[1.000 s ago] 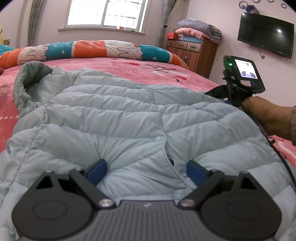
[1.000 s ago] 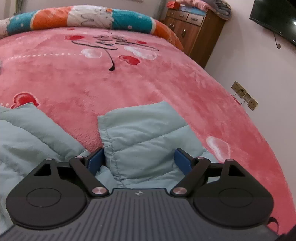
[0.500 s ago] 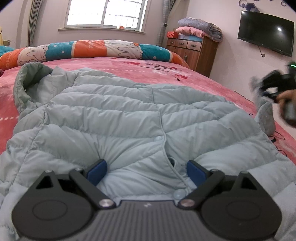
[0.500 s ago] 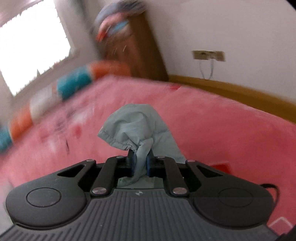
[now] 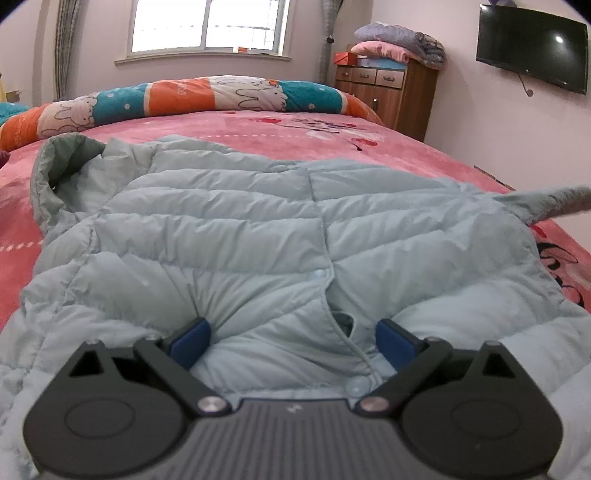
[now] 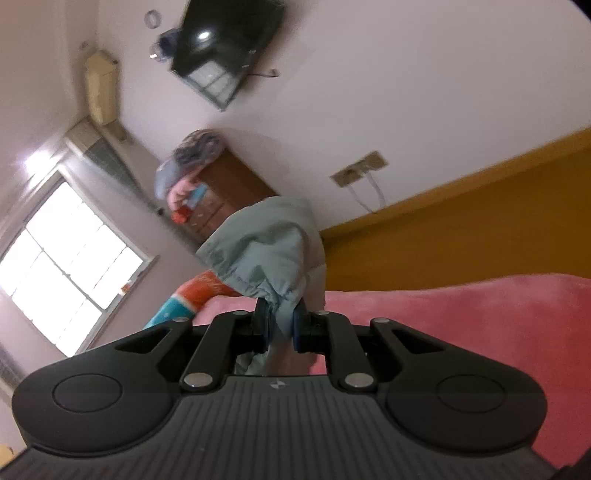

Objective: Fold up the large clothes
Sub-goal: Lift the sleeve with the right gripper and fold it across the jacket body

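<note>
A pale blue quilted puffer jacket (image 5: 229, 236) lies front up on the pink bed (image 5: 332, 144), hood at the far left. My left gripper (image 5: 291, 339) is open, its blue pads resting on the jacket's lower front by the snap placket. My right gripper (image 6: 280, 325) is shut on the jacket's sleeve cuff (image 6: 266, 251) and holds it raised above the bed, tilted up toward the wall. In the left wrist view the lifted sleeve (image 5: 546, 203) stretches off to the right edge; the right gripper itself is out of that view.
A rolled orange and teal cartoon quilt (image 5: 184, 99) lies along the bed's far end. A wooden dresser (image 5: 388, 92) with folded bedding stands at the back right. A wall TV (image 5: 532, 48) hangs on the right wall. The window (image 5: 207, 26) is behind.
My right gripper closed on the sleeve cuff, lifted it off the bed and swung right and upward, leaving the left wrist view. My left gripper has stayed on the jacket.
</note>
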The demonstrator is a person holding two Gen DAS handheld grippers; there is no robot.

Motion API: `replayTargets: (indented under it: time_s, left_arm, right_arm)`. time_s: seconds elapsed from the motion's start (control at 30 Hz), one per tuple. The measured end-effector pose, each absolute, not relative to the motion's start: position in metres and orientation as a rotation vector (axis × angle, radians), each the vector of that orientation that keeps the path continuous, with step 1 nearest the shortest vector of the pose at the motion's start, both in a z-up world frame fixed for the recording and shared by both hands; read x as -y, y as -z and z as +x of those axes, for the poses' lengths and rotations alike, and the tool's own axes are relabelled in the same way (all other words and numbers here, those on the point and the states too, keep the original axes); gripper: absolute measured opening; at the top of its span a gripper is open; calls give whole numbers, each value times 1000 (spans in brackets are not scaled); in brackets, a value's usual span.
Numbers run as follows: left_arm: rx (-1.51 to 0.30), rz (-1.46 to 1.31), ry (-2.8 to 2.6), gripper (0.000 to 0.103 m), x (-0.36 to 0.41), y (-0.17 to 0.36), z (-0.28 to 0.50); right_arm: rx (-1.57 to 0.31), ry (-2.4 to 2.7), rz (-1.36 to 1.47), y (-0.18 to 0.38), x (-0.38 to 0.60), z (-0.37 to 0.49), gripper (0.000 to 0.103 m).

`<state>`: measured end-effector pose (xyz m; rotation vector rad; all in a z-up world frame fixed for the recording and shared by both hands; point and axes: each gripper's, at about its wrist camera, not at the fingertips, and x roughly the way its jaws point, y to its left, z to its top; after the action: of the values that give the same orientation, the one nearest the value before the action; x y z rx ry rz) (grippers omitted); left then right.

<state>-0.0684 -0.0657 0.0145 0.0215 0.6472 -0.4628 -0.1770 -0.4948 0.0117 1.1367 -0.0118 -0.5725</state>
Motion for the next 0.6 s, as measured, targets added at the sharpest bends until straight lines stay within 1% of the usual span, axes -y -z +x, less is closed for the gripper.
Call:
replayTargets:
  time_s: [0.17,0.3,0.33,0.37,0.47,0.5,0.57,0.6]
  left_arm:
    - [-658,27,462,98,63,-16,-69]
    - [-679,24,465,98,61,-18,-66]
    - [-687,23,466,98,61,-19,-65]
    - [-699,23,468,98,61,-21,-63]
    - [-735,0,467,97,59,-31,-57]
    - [-738,-23,467,95,55,-36,-55]
    - [-722,-50,462,93,51,-49,-55]
    - [-704,-51,457,93,48,-56,-55]
  right_arm:
    - [-75,632,1153,26,490,-202,12]
    - [-180,667,1130,51,483,-200,13]
    - [-199,675,1123,56,484,-202,14]
    - [-214,686,1116,58,482,-203,18]
    - [-233,699,1118,54,473,-209,24]
    - [-234,703,1126,53,471,-211,32]
    - [-245,718,1127,42,467,-219,59]
    - [-246,727,1116,37,463,-220,63]
